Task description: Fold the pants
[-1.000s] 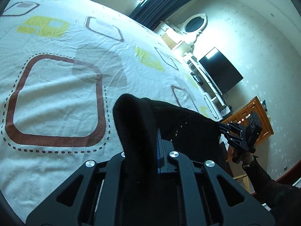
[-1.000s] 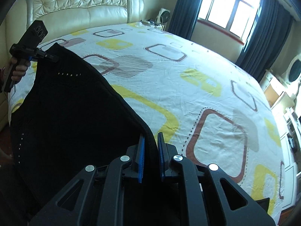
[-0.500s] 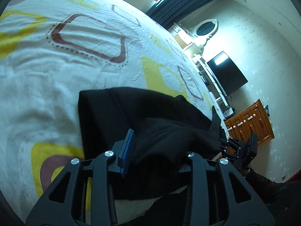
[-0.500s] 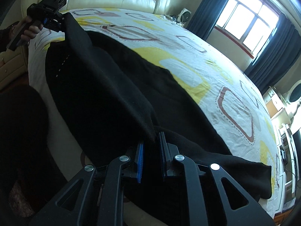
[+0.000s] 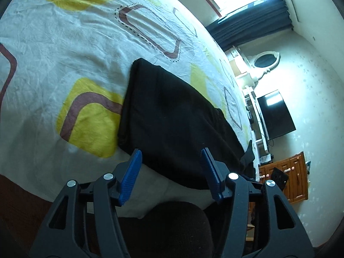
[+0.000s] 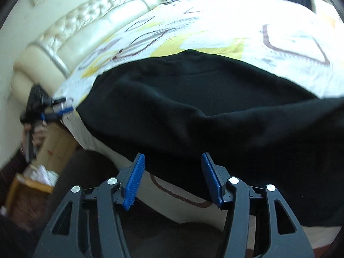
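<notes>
Now, seen from the left wrist: left gripper (image 5: 171, 167) spread wide, blue pads (image 5: 131, 175) well apart and gripping nothing, poised just off the near edge of the bed. Black pants (image 5: 172, 116) lying flat on the patterned bedsheet (image 5: 64, 49), doubled over lengthwise, one short end toward the middle of the bed and the long body running off to the right along the mattress edge; near hem draped slightly over the side. Sheet white with yellow blocks and brown rounded outlines, lightly wrinkled. Beyond the bed, a window with dark blue curtains (image 5: 253, 17), a pale wall with an oval white-framed mirror (image 5: 265, 61), a black flat television (image 5: 276, 115) and a wooden cabinet (image 5: 288, 178). Right gripper (image 5: 279, 178) barely visible as a dark shape low at the far end of the pants, in front of the cabinet. No containers on show. From the right wrist: right gripper (image 6: 173, 177) likewise splayed, pads (image 6: 134, 180) apart and empty, hovering just short of the cloth. Pants (image 6: 204, 111) filling the middle of the view, a soft ridge crossing them, lower edge hanging over the mattress side. Left gripper (image 6: 62, 107) blurred at far left, beside the corner of the pants. Behind, a cream tufted leather headboard (image 6: 86, 25), the bright sheet (image 6: 247, 25), and dark curtains at the top.
</notes>
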`<state>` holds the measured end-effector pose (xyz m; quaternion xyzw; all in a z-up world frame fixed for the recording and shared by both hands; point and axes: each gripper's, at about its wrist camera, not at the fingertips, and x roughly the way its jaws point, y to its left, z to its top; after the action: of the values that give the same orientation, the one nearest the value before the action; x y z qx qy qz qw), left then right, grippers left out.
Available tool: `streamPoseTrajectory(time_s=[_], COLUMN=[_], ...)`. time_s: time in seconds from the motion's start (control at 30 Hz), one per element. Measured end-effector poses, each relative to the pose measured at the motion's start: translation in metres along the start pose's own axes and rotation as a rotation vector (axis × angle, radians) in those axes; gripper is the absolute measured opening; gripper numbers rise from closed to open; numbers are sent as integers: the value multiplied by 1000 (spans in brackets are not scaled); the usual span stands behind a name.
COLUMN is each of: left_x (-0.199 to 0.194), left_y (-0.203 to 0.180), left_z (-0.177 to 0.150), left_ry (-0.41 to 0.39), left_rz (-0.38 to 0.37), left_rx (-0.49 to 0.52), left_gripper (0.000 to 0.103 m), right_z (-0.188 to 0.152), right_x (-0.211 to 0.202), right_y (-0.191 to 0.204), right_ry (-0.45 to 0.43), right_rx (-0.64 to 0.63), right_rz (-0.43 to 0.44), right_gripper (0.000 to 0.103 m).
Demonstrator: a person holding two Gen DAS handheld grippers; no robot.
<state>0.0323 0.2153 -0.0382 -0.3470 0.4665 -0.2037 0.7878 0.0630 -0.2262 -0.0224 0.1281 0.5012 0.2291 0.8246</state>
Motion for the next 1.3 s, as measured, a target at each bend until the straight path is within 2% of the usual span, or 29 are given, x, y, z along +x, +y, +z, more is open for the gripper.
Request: streamPoseTrajectory(time_s=[0.03,0.1,0.33,0.47,0.57,0.63,0.67,0.73,0.8,0.9,0.97,1.0,1.03,1.13,1.23,1.3], left_x=[3,12,28,29,38,43,44,46,47,48,48,48,47,42,44,43], left_y=[-3,-8,-15,-16,-16,-15,-15,-16,-15,-10,-11,-13,-14,-13,-6,-7], left_z=[0,0,-12,-19,-18,-15,-13,-10,-7,-8,-9,-8,-8,-8,-10,-12], left_ry=[-6,-5,-36,-53,-44,-51,-53,-57,-55,-62,-65,-69,-77,-91,-80,-82], left_rz=[9,18,111,114,163,186,197,230,275,305,327,342,356,384,373,368], left_rx=[-16,-50,-165,-224,-213,-223,-227,-230,-233,-266,-259,-247,-236,-222,-227,-212], left_gripper=[63,64,64,64,64,63,60,40,27,19,18,18,17,15,15,15], right_z=[1,0,-16,-19,-18,-20,-21,-23,-25,-24,-21,-20,-20,-32,-43,-43], right_x=[-1,-1,-2,-1,0,0,-1,-1,1,4,5,6,7,7,9,2], right_y=[-10,-25,-50,-60,-63,-66,-67,-69,-73,-74,-74,-74,-76,-74,-77,-81], right_ry=[-5,-12,-28,-40,-46,-55,-61,-75,-84,-99,-114,-117,-114,-99,-67,-63], right_rx=[69,182,447,504,524,553,570,611,647,680,688,683,680,743,743,757], right_rz=[29,67,157,185,190,204,217,230,239,232,213,196,190,203,219,244], right_gripper=[55,55,55,55,55,59,60,62,62,62,57,42,21,14,14,21])
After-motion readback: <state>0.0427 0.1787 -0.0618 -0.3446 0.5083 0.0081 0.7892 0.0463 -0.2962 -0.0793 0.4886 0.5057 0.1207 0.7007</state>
